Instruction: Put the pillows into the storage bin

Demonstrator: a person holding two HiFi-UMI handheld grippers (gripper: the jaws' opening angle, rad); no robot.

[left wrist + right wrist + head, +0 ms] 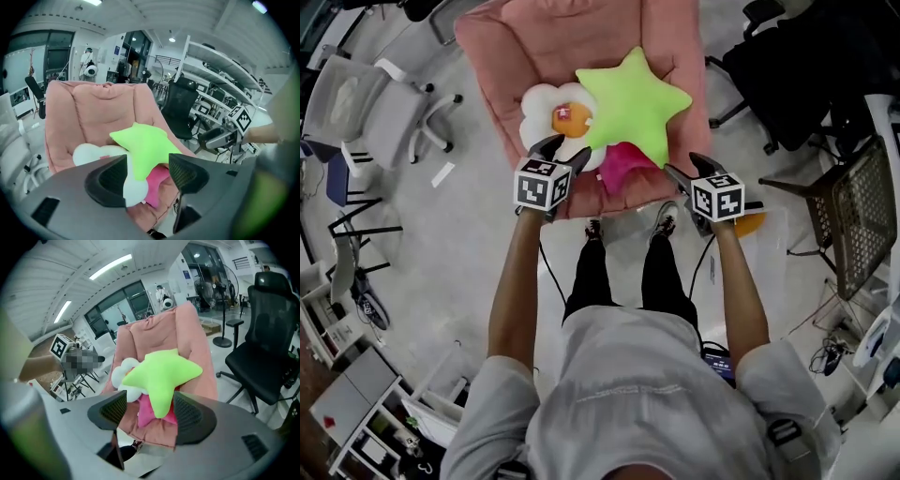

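Grey-shirted shoulders fill the bottom of the head view, with two bare forearms reaching forward and black-trousered legs [623, 272] below them, the shoes just at the front edge of a pink padded chair [534, 37]. Each hand holds a two-jaw tool topped by a cube with square black-and-white markers. The left gripper [564, 150] has its jaws spread wide with nothing clamped; from above, its tips overlap the front edge of a white flower pillow [546, 105], and whether they touch it cannot be told. In the left gripper view its dark ribbed jaws stand apart, and the pillows show in the gap beyond them, not pinched. The right gripper [689, 167] is likewise wide open and holds nothing; it hangs off the chair's front right corner, near a magenta pillow [623, 164]. All three pillows lie piled on the chair seat: the white flower one, which has an orange centre, at the left; a bright green star pillow [633, 103] lying partly over it and over the magenta one, which peeks out beneath the star at the front. Around the chair, on a pale floor, stand a light grey office chair [356, 108] at the left and a black office chair [797, 66] at the right.
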